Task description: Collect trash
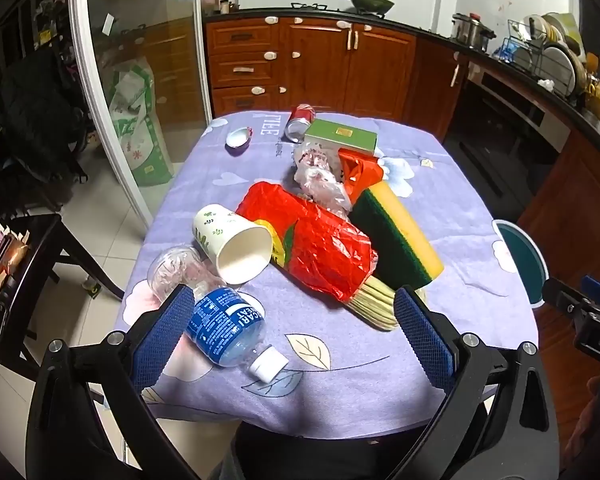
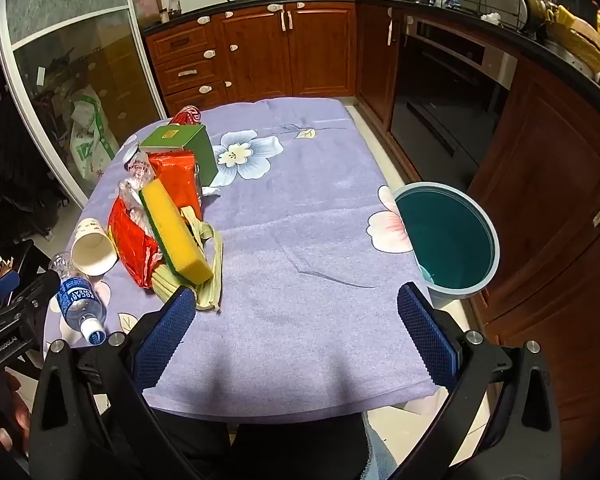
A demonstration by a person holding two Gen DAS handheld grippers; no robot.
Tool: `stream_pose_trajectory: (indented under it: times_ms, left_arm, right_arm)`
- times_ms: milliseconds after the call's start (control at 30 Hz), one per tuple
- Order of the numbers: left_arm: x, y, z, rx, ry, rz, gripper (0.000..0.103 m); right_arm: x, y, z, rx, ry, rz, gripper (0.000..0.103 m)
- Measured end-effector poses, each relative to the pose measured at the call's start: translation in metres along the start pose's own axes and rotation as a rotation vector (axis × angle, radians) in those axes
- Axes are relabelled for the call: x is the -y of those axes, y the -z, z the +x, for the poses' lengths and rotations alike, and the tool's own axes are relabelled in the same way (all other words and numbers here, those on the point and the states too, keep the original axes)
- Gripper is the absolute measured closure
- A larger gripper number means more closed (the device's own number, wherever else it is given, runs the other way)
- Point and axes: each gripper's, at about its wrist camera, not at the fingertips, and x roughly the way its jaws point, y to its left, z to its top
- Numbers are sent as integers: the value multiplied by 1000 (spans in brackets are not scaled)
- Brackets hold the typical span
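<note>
Kitchen tabletop [image 2: 320, 200] holds a litter pile; your left claw [image 1: 294, 320] and right claw [image 2: 296, 324] both gape empty. Pinch the bottle [image 1: 220, 320] mid-body, then carry it to the bin [image 2: 448, 236].

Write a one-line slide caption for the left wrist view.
Open left gripper hovers over a tipped plastic bottle, paper cup and red wrapper on a purple tablecloth.
</note>
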Motion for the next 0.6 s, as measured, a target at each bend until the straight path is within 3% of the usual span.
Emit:
stream_pose_trajectory:
  times_ms: [600]
  left_arm:
    - [6,-5,-12,4,0,7,4]
  right_arm:
    - [3,-6,-8,11,-4,16,6]
